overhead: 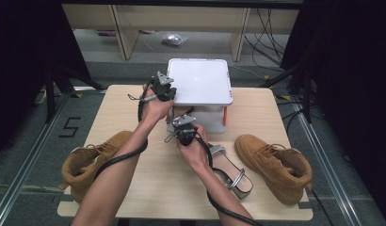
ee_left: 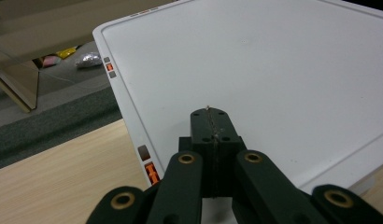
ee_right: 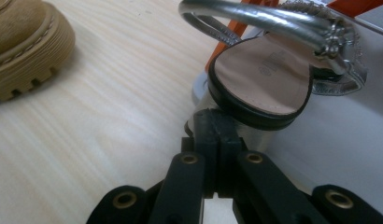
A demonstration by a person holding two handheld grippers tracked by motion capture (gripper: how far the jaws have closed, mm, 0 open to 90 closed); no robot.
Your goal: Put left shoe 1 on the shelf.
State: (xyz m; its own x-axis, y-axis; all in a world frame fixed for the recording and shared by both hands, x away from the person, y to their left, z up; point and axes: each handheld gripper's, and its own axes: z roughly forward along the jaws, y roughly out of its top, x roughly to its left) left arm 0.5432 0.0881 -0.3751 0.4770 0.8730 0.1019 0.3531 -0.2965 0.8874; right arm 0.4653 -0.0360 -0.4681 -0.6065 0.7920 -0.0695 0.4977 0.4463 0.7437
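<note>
The left gripper [ee_left: 211, 122], clenched empty, hovers over the white plastic two-tier shoe rack [overhead: 200, 82]. The right gripper [ee_right: 216, 126], clenched empty, nears a silver strapped sandal [ee_right: 269, 70] on the rack's lower shelf.

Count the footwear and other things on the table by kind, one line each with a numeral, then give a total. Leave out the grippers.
Tan boots: 2, one at the left, one at the right
Silver sandals: 2, one on the table, one in the rack under the shelf
White shoe rack: 1
Total: 5
</note>
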